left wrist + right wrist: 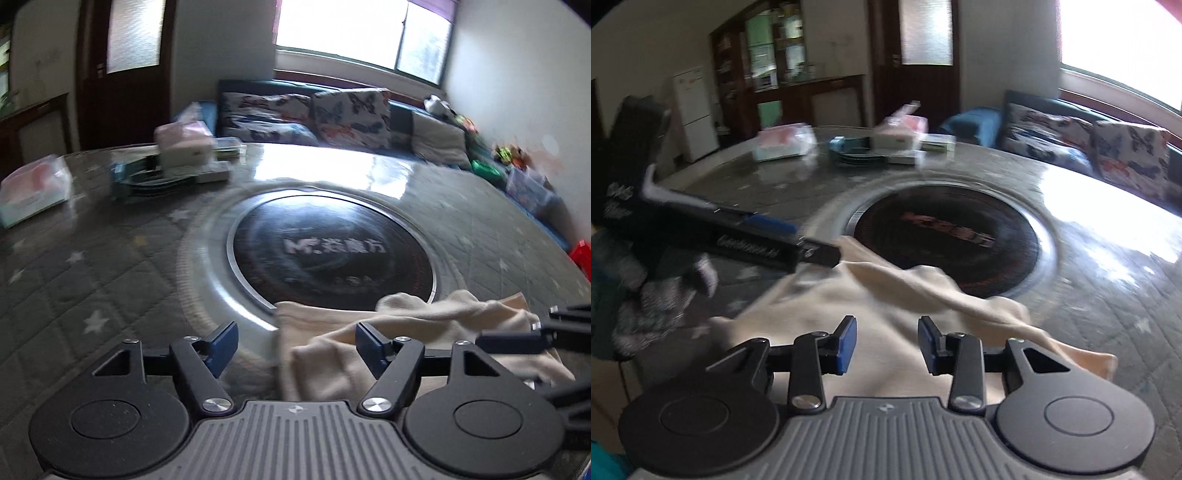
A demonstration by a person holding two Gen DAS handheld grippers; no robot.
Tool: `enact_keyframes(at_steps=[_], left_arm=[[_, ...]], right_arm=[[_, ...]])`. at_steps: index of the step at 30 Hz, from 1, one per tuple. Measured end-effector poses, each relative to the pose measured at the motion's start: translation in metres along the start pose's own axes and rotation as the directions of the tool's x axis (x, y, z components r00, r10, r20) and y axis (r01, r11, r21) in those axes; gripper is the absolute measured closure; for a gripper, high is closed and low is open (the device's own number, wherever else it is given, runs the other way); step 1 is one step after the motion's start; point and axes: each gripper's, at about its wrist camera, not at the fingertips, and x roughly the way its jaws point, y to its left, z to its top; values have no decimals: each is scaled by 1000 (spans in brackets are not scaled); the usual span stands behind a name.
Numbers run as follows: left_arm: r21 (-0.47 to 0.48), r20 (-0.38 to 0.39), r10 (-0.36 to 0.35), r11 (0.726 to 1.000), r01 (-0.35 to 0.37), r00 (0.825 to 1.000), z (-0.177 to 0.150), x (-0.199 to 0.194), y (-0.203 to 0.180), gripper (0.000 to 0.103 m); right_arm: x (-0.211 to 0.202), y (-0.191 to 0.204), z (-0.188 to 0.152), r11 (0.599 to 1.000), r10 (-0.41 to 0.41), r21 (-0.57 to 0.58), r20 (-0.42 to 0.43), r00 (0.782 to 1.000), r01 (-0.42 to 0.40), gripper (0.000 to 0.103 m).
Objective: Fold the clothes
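We've got both tongs, left (295,341) and right (887,341), open over the rumpled cream cloth (886,295), so next we pinch its 5 o'clock edge.

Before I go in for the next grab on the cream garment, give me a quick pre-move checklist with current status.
1. Left gripper free of cloth: ok, jaws wide open with nothing pinched.
2. Right gripper free of cloth: ok, jaws apart above the cream garment, pads not pressing it.
3. Garment lying flat: not ok, it is rumpled, with a raised fold running across it.
4. Garment clear of the round black cooktop: not ok, its far edge overlaps the rim.
5. Grippers clear of each other: cannot tell, they are close together over the garment.
6. Tissue boxes out of the way: ok, at the table's far side.
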Motion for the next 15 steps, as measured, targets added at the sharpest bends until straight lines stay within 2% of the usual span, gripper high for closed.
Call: enact_keyframes(at_steps=[3,5,8,10,15], left_arm=[[-39,9,20,999,-20,1000,-3,-10,12,22],[-58,12,29,998,-29,999,-6,-16,17,16],[-56,24,45,997,-44,999,-11,-22,20,14],[-54,27,55,997,-53,998,-13,-25,20,13],[-68,32,74,995,-72,997,-16,-29,25,12]], right_arm=[[4,19,1,998,46,-50,2,999,-46,66],[7,30,1,994,66,-82,2,998,-65,66],[15,44,-3,989,89,-118,-18,996,-90,66],[19,50,-7,987,80,-138,-29,996,-83,66],[6,57,0,984,82,-161,12,997,-79,66]])
